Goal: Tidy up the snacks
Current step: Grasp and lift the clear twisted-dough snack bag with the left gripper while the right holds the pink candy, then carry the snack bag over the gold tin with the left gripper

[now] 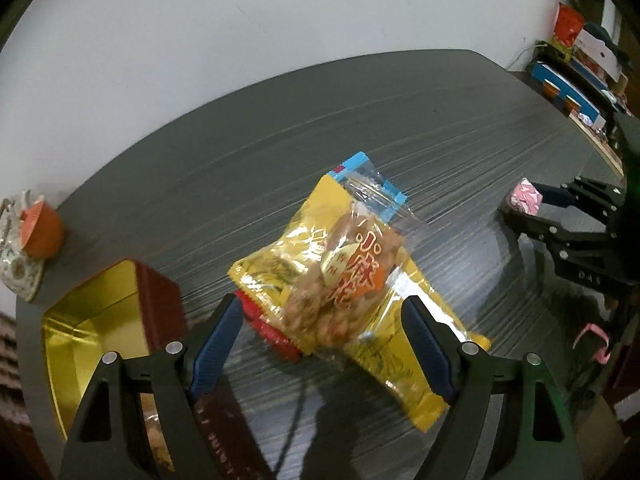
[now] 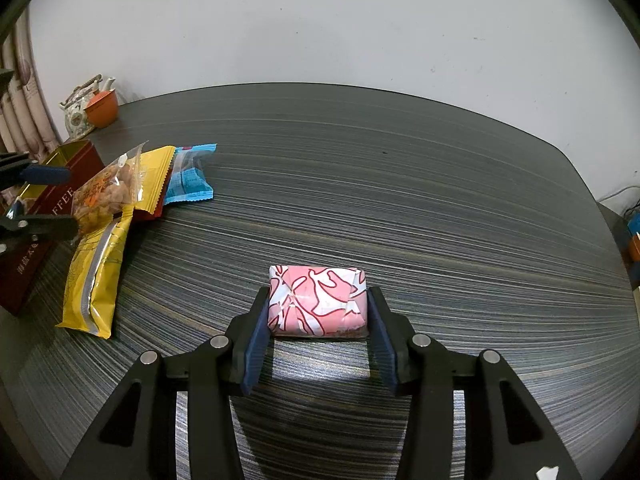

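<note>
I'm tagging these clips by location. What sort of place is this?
Probably a room in a home: a dark wood-grain table against a plain wall, a teapot with an orange cup at its corner, and cluttered boxes off to one side.

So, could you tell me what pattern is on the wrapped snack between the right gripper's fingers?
Pink wrapped snack with white shapes outlined in red, clearest in the right wrist view.

Glossy plastic snack bag [image 1: 352, 276] (crinkled)

Beside the open tin [image 1: 100, 332], a red packet [image 1: 272, 332] lies mostly hidden under the yellow snack bag [image 1: 320, 276]; the tin's print is motion-blurred.
</note>
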A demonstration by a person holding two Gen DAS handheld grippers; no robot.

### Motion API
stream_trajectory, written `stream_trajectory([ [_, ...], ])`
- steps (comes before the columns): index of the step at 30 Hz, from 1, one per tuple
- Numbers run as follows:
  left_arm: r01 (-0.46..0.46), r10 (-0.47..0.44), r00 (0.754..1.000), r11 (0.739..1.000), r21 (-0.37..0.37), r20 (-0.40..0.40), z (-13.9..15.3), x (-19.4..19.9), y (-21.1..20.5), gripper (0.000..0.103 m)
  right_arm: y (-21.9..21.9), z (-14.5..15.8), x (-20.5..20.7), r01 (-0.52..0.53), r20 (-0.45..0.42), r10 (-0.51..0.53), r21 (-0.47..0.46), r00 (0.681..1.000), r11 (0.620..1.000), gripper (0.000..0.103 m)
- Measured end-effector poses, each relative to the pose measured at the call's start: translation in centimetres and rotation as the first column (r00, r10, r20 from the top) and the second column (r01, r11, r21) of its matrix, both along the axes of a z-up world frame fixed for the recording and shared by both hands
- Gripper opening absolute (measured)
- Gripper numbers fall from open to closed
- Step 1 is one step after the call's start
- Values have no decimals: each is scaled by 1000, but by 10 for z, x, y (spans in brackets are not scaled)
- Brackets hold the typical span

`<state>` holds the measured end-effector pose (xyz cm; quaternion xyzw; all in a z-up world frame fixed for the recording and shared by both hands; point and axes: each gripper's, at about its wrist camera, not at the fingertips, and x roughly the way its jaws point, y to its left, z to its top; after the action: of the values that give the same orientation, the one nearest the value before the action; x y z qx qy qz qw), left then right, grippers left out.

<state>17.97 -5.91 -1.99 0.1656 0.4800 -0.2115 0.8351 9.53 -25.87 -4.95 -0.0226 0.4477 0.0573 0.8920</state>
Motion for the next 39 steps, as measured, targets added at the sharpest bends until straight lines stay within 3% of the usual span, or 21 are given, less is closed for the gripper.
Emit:
stream_trajectory([
  [8, -48, 47, 999, 999, -22, -13, -10, 14, -7, 81, 0, 0, 0, 0, 0, 0, 0, 1000, 1000, 44],
  [11, -48, 47, 999, 998, -47, -15, -10, 13, -5, 65, 0, 1, 0, 0, 0, 0, 0, 1000, 1000, 44],
  [12, -48, 47, 999, 997, -53, -23, -11, 14, -7, 52, 0, 1, 0, 0, 0, 0, 0, 1000, 1000, 44],
  [16, -66, 65, 998, 997, -48, -19, -12, 13, -12, 46, -1, 1, 0, 0, -1, 0, 0, 1000, 1000, 44],
  [39, -170, 171, 985, 985, -28, 20, 1, -32, 12, 38, 0, 1, 0, 0, -1, 0, -2, 1000, 1000, 44],
])
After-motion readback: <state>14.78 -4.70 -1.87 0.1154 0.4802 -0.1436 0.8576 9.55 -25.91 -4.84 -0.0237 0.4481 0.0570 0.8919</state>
